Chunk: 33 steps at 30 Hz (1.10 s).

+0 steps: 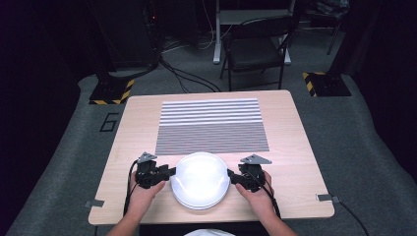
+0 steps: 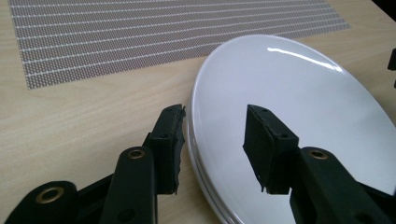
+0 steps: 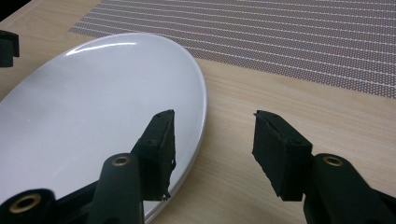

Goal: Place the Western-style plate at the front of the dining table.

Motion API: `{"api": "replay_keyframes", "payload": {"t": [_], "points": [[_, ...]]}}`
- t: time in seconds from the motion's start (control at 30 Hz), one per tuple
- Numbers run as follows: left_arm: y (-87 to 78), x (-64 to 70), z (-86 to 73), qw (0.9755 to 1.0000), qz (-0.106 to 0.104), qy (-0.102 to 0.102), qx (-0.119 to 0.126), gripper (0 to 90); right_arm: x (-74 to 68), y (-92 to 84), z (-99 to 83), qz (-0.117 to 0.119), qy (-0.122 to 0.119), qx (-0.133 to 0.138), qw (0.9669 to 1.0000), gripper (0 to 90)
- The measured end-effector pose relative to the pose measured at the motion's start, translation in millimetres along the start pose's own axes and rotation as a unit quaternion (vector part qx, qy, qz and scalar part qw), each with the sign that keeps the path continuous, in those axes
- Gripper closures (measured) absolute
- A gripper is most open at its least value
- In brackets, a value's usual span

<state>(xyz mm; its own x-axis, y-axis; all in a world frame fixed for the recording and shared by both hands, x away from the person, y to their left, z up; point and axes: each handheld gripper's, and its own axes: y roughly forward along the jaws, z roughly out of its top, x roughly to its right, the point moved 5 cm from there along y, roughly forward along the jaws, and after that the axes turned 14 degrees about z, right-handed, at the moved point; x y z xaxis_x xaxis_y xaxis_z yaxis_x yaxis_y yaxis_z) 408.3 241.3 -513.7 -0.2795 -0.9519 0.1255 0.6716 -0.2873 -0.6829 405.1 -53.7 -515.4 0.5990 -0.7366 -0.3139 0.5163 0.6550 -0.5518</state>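
A white plate (image 1: 200, 180) lies on the wooden surface (image 1: 295, 142) near its front edge, at roughly six o'clock from the striped mat (image 1: 212, 126) that covers the middle of the surface. In the left gripper view a second rim shows beneath the plate's edge, so it appears to rest on at least one more plate; how many cannot be told.

The left claw (image 1: 171, 171) stands at nine o'clock of the plate, held in the person's left hand (image 1: 143, 194). Its jaws straddle the rim with a gap on each side: one pad sits over the plate's face, the other outside the edge, and neither presses on it. The claw is open.

The right claw (image 1: 230, 176) stands at three o'clock of the plate, held in the right hand (image 1: 259, 195). In the right gripper view one pad hangs over the plate's rim and the other stands well clear above bare wood. This claw is also open and grips nothing.

The plate sits flat, apart from the mat.
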Motion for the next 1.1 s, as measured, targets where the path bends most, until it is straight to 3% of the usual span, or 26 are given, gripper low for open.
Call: {"api": "replay_keyframes", "payload": {"t": [0.27,0.53,0.9,1.0,1.1], "points": [[4.7,1.4,-5.4,1.0000,-0.007,-0.004,-0.003,57.5,-0.5,6.4,-5.4,0.003,0.005,-0.010,0.9999,48.2],[7.8,-0.2,-7.0,0.9991,-0.030,-0.027,-0.013,57.2,0.8,8.2,-6.0,0.005,0.007,-0.010,0.9999,47.3],[9.6,5.4,-6.0,0.9979,-0.053,-0.034,-0.019,57.8,2.6,6.6,-5.8,0.011,0.023,-0.005,0.9997,46.5],[9.9,5.3,-5.8,0.9979,-0.052,-0.033,-0.019,58.3,3.1,6.9,-6.4,0.010,0.021,-0.006,0.9997,46.4],[9.3,0.8,-5.1,0.9985,-0.037,-0.036,-0.017,57.9,2.9,6.7,-6.6,0.010,0.022,-0.005,0.9997,46.3]]}}
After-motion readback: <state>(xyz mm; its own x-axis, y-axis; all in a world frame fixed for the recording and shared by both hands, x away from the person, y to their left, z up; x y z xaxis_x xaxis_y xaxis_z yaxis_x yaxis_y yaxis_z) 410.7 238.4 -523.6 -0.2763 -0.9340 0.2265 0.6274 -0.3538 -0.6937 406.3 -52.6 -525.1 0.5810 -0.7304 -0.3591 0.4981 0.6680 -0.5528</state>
